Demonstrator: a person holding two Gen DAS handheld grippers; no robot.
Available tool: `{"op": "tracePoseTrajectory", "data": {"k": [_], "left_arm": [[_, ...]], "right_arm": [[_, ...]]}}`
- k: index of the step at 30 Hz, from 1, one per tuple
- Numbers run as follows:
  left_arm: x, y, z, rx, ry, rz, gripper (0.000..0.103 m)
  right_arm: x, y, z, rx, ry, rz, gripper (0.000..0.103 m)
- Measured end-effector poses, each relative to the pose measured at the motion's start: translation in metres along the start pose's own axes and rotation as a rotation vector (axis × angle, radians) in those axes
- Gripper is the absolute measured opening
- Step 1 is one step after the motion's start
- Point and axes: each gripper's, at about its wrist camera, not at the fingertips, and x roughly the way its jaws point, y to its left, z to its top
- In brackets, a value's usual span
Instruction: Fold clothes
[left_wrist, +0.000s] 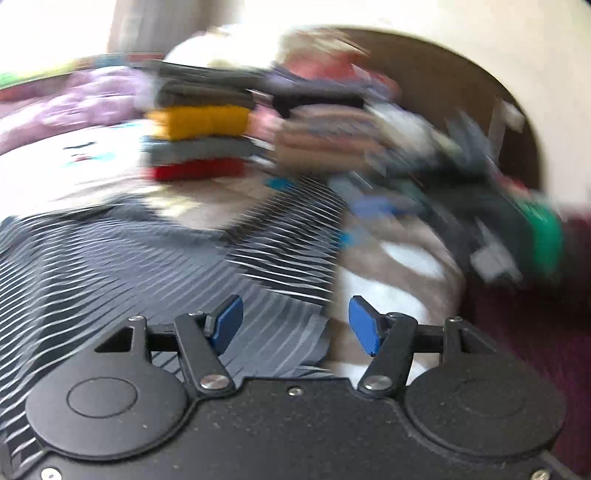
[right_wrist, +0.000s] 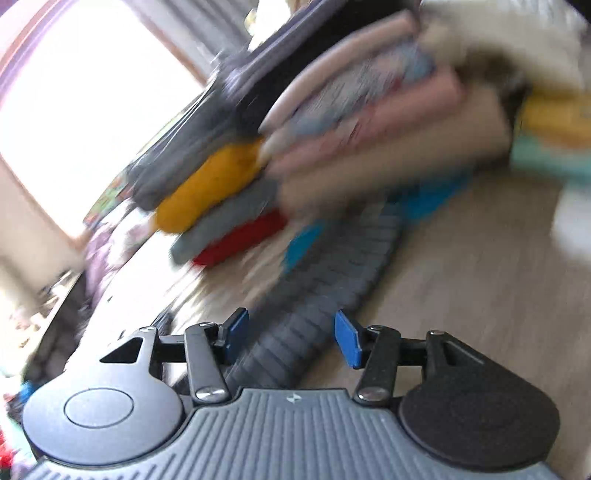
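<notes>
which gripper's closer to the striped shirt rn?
Hard to separate; slightly left. The left gripper, open, hangs over the striped shirt's edge. The right gripper, also open, sits above a narrow strip of it.

Both views are smeared, so edges are only rough. Ahead of the left tool (left_wrist: 295, 325) the striped garment (left_wrist: 147, 258) lies flat, with open room above it. Beyond, two stacks (left_wrist: 199, 140) of folded clothes block the way, with a loose heap (left_wrist: 461, 184) to their right. Right of the striped strip, the right tool (right_wrist: 291, 338) faces a bare surface (right_wrist: 480, 277).
</notes>
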Motion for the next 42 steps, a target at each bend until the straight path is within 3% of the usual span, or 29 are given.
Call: {"op": "tracePoseTrajectory", "data": {"k": [6, 12, 22, 24, 25, 26, 27, 33, 42], "left_arm": [[-0.051, 0.047, -0.013, -0.333, -0.103, 0.232, 0.063], [-0.111, 0.058, -0.055, -0.651, -0.188, 0.447, 0.063], [-0.124, 0.051, -0.102, -1.013, -0.216, 0.401, 0.062], [-0.117, 0.052, -0.101, -1.001, -0.224, 0.420, 0.060], [-0.113, 0.050, -0.099, -0.973, -0.213, 0.440, 0.032], [-0.110, 0.048, -0.095, -0.934, -0.166, 0.490, 0.013], [-0.107, 0.046, -0.091, -0.896, -0.123, 0.535, 0.006], [-0.107, 0.041, -0.094, -0.836, -0.098, 0.576, 0.009], [-0.113, 0.021, -0.077, -0.664, -0.132, 0.610, 0.016]], "right_arm": [[-0.005, 0.023, -0.075, 0.078, 0.184, 0.144, 0.054], [-0.010, 0.037, -0.105, 0.111, 0.221, 0.208, 0.054], [0.000, 0.043, -0.121, 0.133, 0.170, 0.264, 0.060], [0.002, 0.047, -0.123, 0.104, 0.159, 0.269, 0.051], [0.005, 0.048, -0.125, 0.089, 0.170, 0.268, 0.026], [0.011, 0.048, -0.129, 0.075, 0.189, 0.260, 0.012], [0.015, 0.048, -0.131, 0.066, 0.189, 0.251, 0.011], [0.002, 0.040, -0.130, 0.029, 0.195, 0.217, 0.007], [-0.015, 0.033, -0.120, 0.060, 0.148, 0.241, 0.026]]}}
